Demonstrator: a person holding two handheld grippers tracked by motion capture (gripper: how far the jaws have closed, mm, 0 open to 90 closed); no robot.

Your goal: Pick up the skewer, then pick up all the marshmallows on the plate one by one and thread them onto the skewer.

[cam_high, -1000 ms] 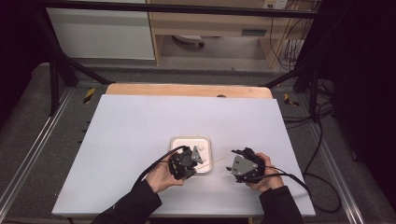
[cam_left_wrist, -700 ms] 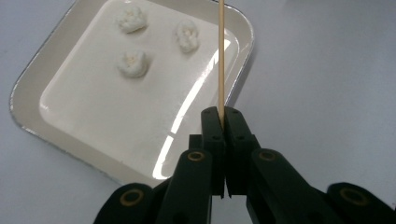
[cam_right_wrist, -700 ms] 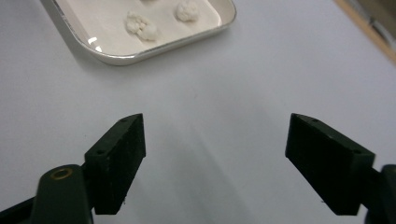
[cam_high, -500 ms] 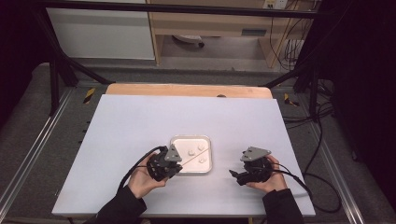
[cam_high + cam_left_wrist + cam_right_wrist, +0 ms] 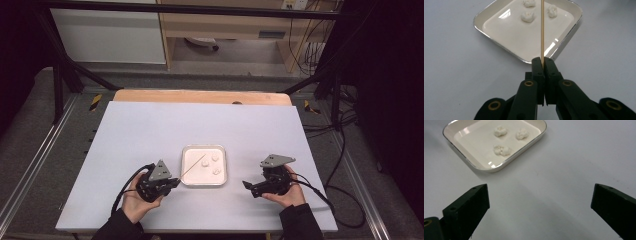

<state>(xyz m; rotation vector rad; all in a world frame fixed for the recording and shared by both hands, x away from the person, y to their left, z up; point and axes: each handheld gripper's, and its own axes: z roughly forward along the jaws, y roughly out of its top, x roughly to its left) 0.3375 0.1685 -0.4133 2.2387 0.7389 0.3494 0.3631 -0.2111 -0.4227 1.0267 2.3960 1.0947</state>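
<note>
A thin wooden skewer (image 5: 541, 30) is pinched in the left gripper (image 5: 543, 61), its long axis aimed over the square dish (image 5: 574, 23) toward three white lumps (image 5: 528, 17). The right gripper (image 5: 537, 202), jaws just opened and empty, is held right of the dish.

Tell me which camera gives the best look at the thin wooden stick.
The left gripper view: the wooden stick runs straight up from the shut left gripper over the tray. The high view shows it as a faint slanted line above the tray's left part.
</note>
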